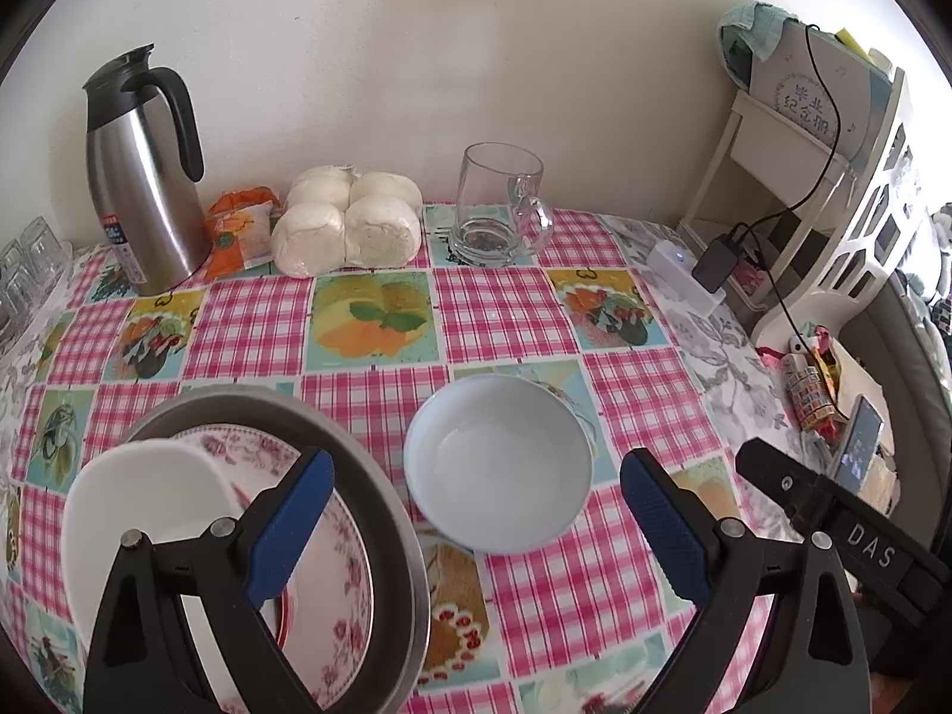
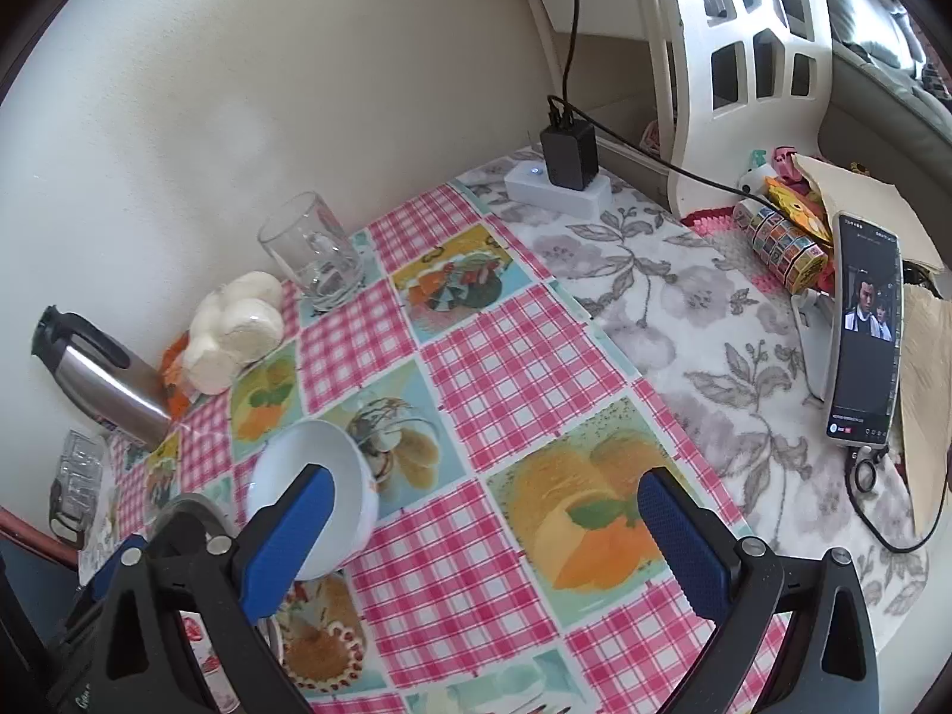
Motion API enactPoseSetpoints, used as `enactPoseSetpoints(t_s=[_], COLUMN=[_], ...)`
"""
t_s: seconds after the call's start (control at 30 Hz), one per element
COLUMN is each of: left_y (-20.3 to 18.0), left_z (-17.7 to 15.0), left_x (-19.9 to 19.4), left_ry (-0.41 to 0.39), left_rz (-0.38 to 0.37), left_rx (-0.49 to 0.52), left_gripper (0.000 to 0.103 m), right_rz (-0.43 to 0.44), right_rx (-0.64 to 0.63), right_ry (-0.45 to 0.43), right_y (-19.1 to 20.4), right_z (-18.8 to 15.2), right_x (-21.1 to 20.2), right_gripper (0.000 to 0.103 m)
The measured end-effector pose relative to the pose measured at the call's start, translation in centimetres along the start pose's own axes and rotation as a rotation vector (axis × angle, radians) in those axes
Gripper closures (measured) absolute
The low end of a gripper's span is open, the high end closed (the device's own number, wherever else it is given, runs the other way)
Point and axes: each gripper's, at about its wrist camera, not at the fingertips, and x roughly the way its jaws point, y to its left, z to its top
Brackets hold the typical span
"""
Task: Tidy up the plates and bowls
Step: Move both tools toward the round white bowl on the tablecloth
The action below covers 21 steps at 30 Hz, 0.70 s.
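Two grippers, left [image 1: 476, 514] and right [image 2: 485, 526], both spread wide, empty; white bowl [image 1: 498, 464] on tablecloth [image 1: 494, 303]

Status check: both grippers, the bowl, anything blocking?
Left gripper open, empty. Right gripper open, empty. White bowl upright on the table, ungrasped; metal basin with floral plate beside it. Path clear.

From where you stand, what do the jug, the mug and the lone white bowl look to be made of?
The jug looks like brushed stainless steel with a black, probably plastic, handle and lid. The mug is clear glass; the wall shows through it. The white bowl looks like glazed ceramic, smooth and softly glossy, though melamine is possible.
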Motion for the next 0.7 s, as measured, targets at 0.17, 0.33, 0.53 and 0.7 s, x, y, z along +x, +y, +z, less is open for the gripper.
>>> enactPoseSetpoints(t_s=[0.17, 0.33, 0.53, 0.7], left_y=[0.5, 0.7, 1.1, 1.4], left_z=[0.5, 1.0, 1.4, 1.5], left_x=[1.0, 1.9, 2.7, 2.8], left_ry=[-0.017, -0.027, -0.028, -0.035], left_rz=[0.002, 0.025, 0.042, 0.059], left_rx=[-0.029, -0.011, -0.001, 0.007], left_gripper=[0.006, 0.007, 0.012, 0.013], right_rz=[-0.004, -0.001, -0.006, 0.004], right_rx=[-0.005, -0.038, -0.052, -0.061], right_ry=[0.019, 0.035, 0.052, 0.069], right_y=[0.0, 1.1, 2.3, 2.9], right_z=[-0.1, -0.3, -0.6, -0.9], right_x=[1.6, 3.0, 4.5, 5.5], right_gripper=[0.0, 0.0, 0.0, 0.0])
